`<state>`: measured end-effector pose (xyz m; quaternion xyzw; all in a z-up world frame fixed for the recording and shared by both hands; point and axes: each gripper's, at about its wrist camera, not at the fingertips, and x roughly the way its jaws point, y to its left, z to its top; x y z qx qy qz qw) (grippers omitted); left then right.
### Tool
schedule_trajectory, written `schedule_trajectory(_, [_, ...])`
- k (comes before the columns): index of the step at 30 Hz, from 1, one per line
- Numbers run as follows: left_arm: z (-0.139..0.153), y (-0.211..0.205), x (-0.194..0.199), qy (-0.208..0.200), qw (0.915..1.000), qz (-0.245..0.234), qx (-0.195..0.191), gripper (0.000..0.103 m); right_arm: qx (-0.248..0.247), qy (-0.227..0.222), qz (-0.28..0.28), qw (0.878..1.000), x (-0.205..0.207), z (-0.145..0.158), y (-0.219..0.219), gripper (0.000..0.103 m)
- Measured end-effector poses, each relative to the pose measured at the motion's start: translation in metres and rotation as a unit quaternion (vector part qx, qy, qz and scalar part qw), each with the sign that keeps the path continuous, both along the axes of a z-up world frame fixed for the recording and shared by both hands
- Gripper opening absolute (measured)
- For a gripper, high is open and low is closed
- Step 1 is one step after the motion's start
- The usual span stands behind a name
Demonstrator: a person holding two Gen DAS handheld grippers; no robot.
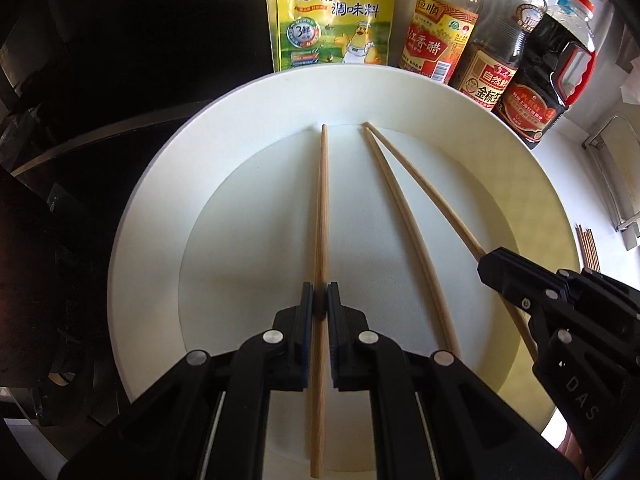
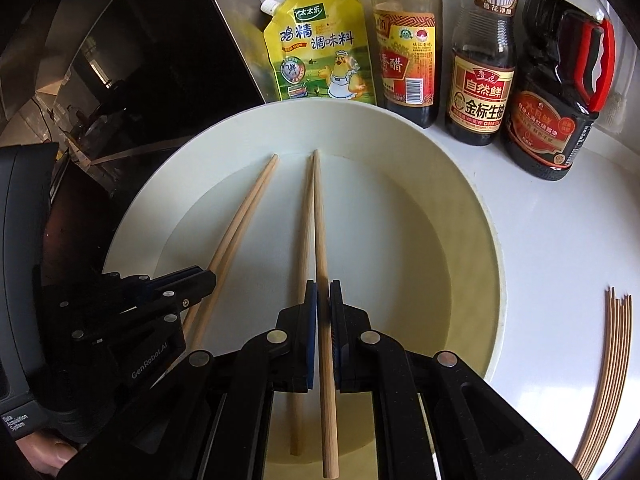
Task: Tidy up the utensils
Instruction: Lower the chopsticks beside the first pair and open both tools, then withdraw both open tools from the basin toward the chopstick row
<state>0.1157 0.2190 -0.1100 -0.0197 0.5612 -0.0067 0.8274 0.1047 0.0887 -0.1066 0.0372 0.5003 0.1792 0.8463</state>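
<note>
A large white plate point(image 1: 160, 240) point(image 2: 460, 200) lies on the counter below both grippers. My left gripper point(image 1: 320, 292) point(image 2: 208, 278) is shut on wooden chopsticks point(image 1: 323, 200) that reach over the plate; in the right wrist view they point(image 2: 248, 208) look like a pair. To its right, my right gripper point(image 2: 323, 288) point(image 1: 486, 262) is shut on one chopstick point(image 2: 319, 220) point(image 1: 432, 196). Another loose chopstick point(image 2: 305, 240) point(image 1: 400, 208) lies in the plate just left of it, tips close together at the far end.
Behind the plate stand a yellow seasoning pouch point(image 2: 320, 60), a vinegar bottle point(image 2: 406, 60) and two soy sauce bottles point(image 2: 480, 88) point(image 2: 556, 100). A bundle of several chopsticks point(image 2: 608, 380) lies on the white counter at the right. A dark stove point(image 1: 100, 100) borders the left.
</note>
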Motion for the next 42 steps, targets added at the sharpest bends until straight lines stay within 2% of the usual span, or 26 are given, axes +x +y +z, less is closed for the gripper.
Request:
schedule_trajectory(3, [-0.002, 0.003, 0.002, 0.005, 1.0, 0.005, -0.005, 0.008, 0.004, 0.002, -0.005, 1.0, 0.0, 0.001, -0.002, 0.008])
schedule_trajectory(4, [-0.002, 0.005, 0.002, 0.004, 0.9999, 0.01, -0.006, 0.014, 0.004, -0.001, -0.008, 1.0, 0.0, 0.002, -0.003, 0.013])
schedule_trajectory(5, [0.0, 0.006, 0.001, 0.002, 0.9999, 0.014, -0.008, 0.024, 0.001, -0.006, -0.011, 1.0, 0.0, 0.004, -0.004, 0.018])
schedule_trajectory(6, [0.002, 0.009, 0.001, -0.001, 0.9998, 0.017, -0.01, 0.03, -0.002, -0.011, -0.013, 1.0, -0.001, 0.006, -0.005, 0.018])
schedule_trajectory(7, [0.004, 0.011, 0.001, -0.004, 0.9997, 0.021, -0.01, 0.041, -0.003, -0.014, -0.013, 1.0, -0.002, 0.008, -0.006, 0.018])
schedule_trajectory(8, [0.005, 0.012, 0.001, -0.008, 0.9996, 0.025, -0.008, 0.046, -0.001, -0.015, -0.013, 1.0, -0.002, 0.01, -0.008, 0.018])
schedule_trajectory(12, [0.014, 0.016, -0.003, -0.016, 0.9993, 0.033, -0.003, 0.046, -0.004, -0.021, -0.01, 1.0, -0.007, 0.014, -0.011, 0.018])
schedule_trajectory(14, [0.019, 0.018, -0.007, -0.021, 0.9991, 0.037, 0.0, 0.055, -0.005, -0.022, -0.007, 1.0, -0.012, 0.017, -0.013, 0.019])
schedule_trajectory(18, [0.027, 0.018, -0.017, -0.027, 0.9987, 0.044, 0.004, 0.057, -0.002, -0.028, -0.008, 1.0, -0.023, 0.023, -0.022, 0.024])
schedule_trajectory(21, [0.03, 0.013, -0.026, -0.026, 0.9987, 0.043, 0.006, 0.058, 0.003, -0.032, -0.015, 0.999, -0.032, 0.027, -0.031, 0.031])
schedule_trajectory(22, [0.031, 0.011, -0.029, -0.028, 0.9987, 0.042, 0.008, 0.06, 0.004, -0.033, -0.018, 0.999, -0.034, 0.029, -0.034, 0.035])
schedule_trajectory(26, [0.041, 0.0, -0.04, -0.04, 0.9985, 0.036, 0.01, 0.066, 0.01, -0.042, -0.035, 0.998, -0.048, 0.036, -0.051, 0.04])
schedule_trajectory(34, [0.059, -0.029, -0.058, -0.059, 0.9982, 0.008, 0.005, 0.068, 0.018, -0.062, -0.074, 0.995, -0.082, 0.046, -0.089, 0.043])
schedule_trajectory(42, [0.066, -0.076, -0.07, -0.061, 0.9976, -0.034, 0.0, 0.069, 0.022, -0.056, -0.114, 0.992, -0.107, 0.043, -0.131, 0.044])
